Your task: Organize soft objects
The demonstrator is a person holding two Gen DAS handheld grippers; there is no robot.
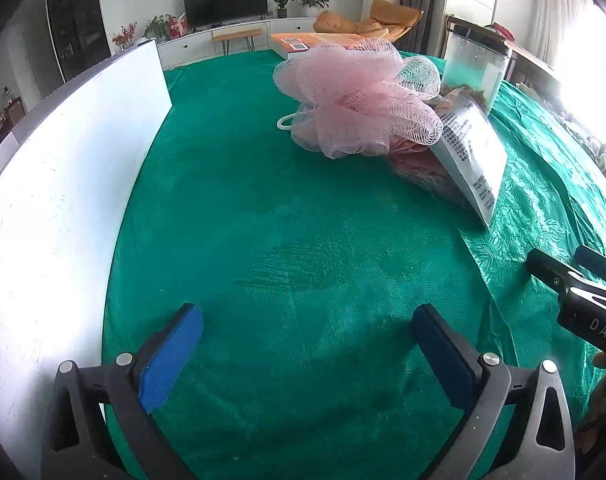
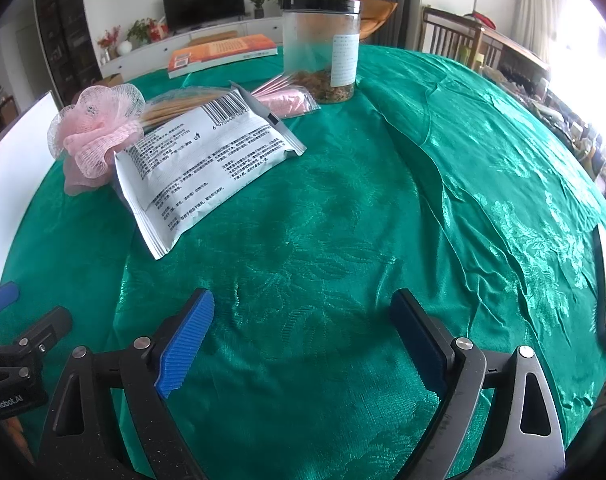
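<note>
Resting on the green tablecloth (image 1: 303, 220), a pink mesh bath pouf (image 1: 359, 96) is seen touching a white printed packet (image 2: 199, 160), with a clear black-lidded jar (image 2: 323, 48) and an orange book (image 2: 223, 50) farther back. Both the left gripper (image 1: 303, 352) and right gripper (image 2: 303, 340) are held wide apart, nothing between their blue pads, well short of the pouf.

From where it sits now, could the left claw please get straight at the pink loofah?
Probably yes: the left claw is open, and only bare green cloth lies between it and the loofah; the packet sits to the right.
</note>
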